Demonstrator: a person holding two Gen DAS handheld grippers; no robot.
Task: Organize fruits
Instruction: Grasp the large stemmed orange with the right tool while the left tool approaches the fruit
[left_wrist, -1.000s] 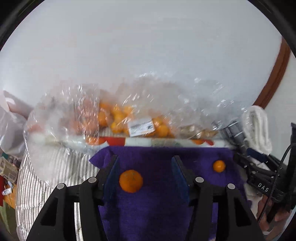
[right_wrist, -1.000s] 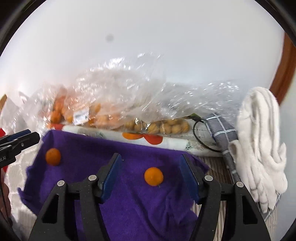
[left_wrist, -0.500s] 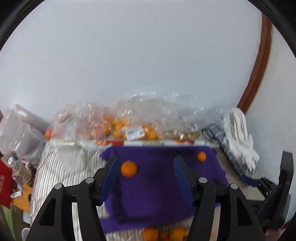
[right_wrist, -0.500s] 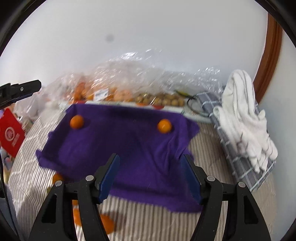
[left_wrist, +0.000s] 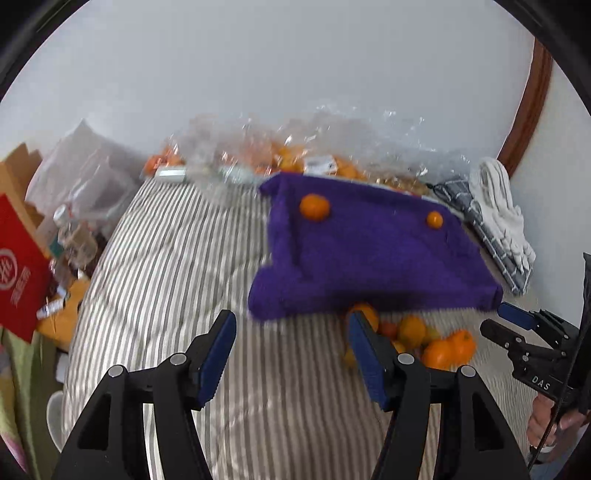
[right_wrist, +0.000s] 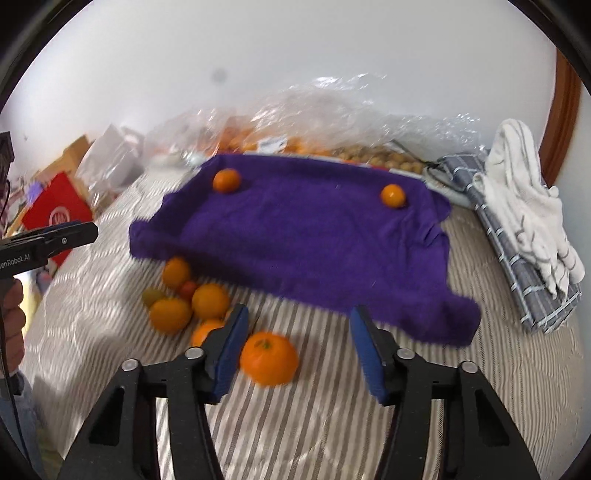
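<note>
Big orange (right_wrist: 269, 363) on striped bed, loose beside fruit pile (right_wrist: 184, 299), below purple cloth (right_wrist: 303, 243). Right claw (right_wrist: 295, 350) closing, nothing gripped yet; centre it first. Left claw (left_wrist: 291, 354) open, empty.

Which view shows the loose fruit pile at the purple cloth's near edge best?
The right wrist view: the fruit pile lies open on the striped cover, each fruit separate, with one big orange nearest the camera. In the left wrist view the left claw finger hides part of the pile.
</note>
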